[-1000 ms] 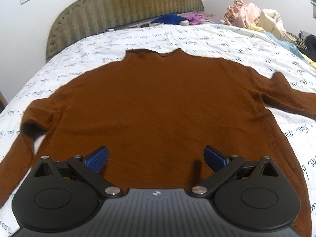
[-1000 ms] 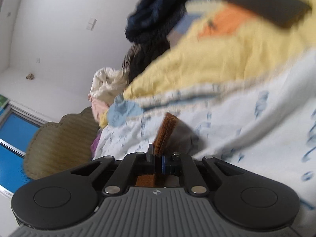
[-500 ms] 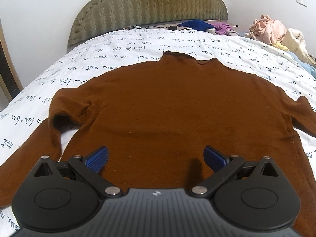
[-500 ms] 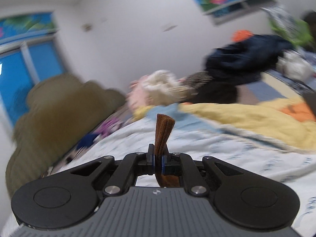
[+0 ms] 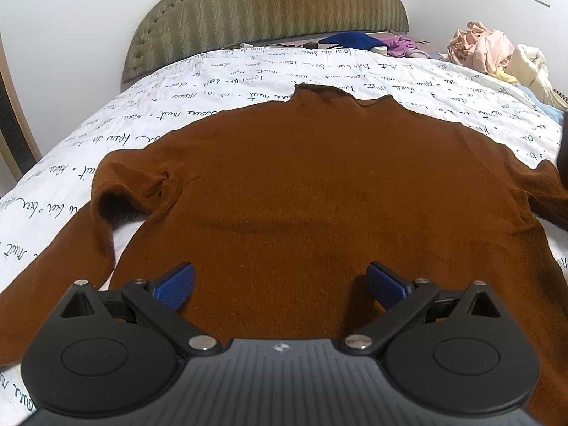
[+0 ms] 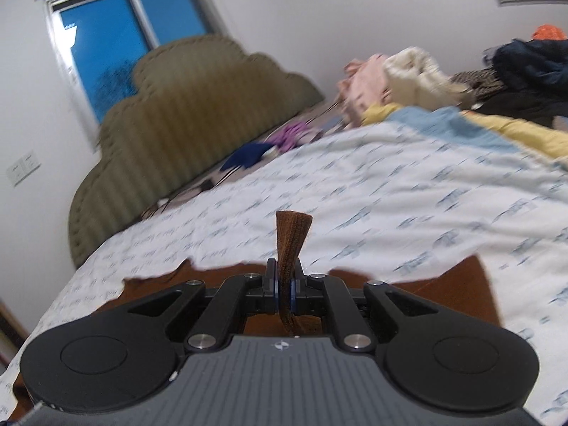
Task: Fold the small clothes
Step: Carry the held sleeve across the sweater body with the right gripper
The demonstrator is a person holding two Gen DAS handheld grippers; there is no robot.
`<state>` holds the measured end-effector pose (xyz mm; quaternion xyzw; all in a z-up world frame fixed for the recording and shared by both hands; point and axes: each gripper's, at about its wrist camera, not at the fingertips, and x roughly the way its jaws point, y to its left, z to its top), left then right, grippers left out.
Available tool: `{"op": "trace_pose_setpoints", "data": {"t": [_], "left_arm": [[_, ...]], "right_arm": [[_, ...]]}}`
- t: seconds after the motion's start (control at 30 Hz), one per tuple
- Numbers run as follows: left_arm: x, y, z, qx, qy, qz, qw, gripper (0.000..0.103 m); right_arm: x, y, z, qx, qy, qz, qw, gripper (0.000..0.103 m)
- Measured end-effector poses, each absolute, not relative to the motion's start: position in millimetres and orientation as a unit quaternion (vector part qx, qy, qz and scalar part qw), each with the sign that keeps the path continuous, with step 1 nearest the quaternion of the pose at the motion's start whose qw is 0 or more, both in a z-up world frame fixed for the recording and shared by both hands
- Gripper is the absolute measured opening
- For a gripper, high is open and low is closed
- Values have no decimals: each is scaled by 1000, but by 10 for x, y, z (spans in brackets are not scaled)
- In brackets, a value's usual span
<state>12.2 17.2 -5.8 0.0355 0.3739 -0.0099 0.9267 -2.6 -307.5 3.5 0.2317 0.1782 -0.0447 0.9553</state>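
White script-printed bedding (image 5: pixel 248 81) on a bed with an olive padded headboard (image 5: pixel 269 10) is seen from the left wrist, with a brown sweater (image 5: pixel 319 184) laid flat on it, collar toward the headboard, and the left gripper (image 5: pixel 280 285) held over its lower part, fingers (image 5: pixel 175 285) spread wide and empty. From the right wrist, the right gripper (image 6: pixel 283 287) is seen with fingers clamped on a brown sweater cuff (image 6: pixel 291 238) standing upright, a clothes pile (image 6: pixel 408 78) heaped at the bed's far side.

Brown sweater (image 5: pixel 319 191) flat on bed
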Motion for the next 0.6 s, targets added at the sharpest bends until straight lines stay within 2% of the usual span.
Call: {"op": "trace_pose_setpoints", "data": {"t": [0.6], "left_arm": [[112,240,-108,29,374,-15,927,103]], "right_arm": [[384,-2340,137,174,222,22,959,12]]}}
